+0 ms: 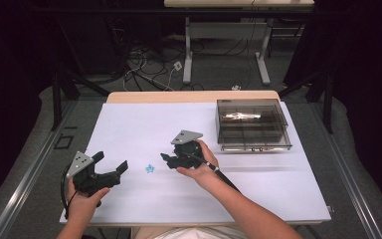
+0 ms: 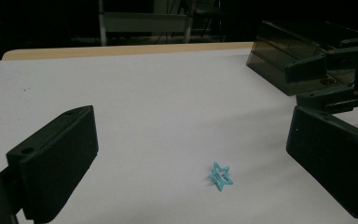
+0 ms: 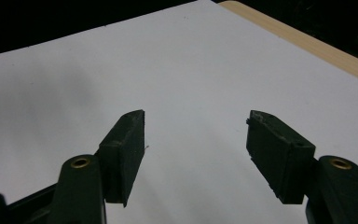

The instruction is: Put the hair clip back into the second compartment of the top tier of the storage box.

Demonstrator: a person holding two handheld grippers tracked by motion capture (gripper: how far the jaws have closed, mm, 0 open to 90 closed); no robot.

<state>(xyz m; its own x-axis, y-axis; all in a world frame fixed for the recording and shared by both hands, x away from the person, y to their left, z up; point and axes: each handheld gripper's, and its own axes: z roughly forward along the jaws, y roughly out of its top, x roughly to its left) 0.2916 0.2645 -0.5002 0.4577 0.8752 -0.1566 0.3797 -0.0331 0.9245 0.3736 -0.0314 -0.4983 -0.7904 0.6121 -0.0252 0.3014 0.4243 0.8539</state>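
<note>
Dark curtains and a grey floor with loose cables sit behind a wooden table (image 1: pixel 189 96) that has a big white sheet (image 1: pixel 144 124) spread over its top.

On the far right part of the sheet sits a smoky see-through box (image 1: pixel 252 124) with small compartments and something shiny inside the back one.

Nearer the person, the left gripper (image 1: pixel 113 167) is held up in the left hand (image 1: pixel 83 199) at the near left edge of the sheet. Its jaws are spread wide and hold nothing.

The right gripper (image 1: pixel 168 159) is in the right hand (image 1: pixel 199 167) near the middle of the sheet. In the right gripper view its jaws are wide apart too, with just white sheet between them.

Smallest of all is a little blue star (image 1: pixel 150 169). It lies flat on the sheet between the two grippers, touching neither. In the left gripper view the star (image 2: pixel 221 176) lies on the sheet between and beyond the two jaws.
</note>
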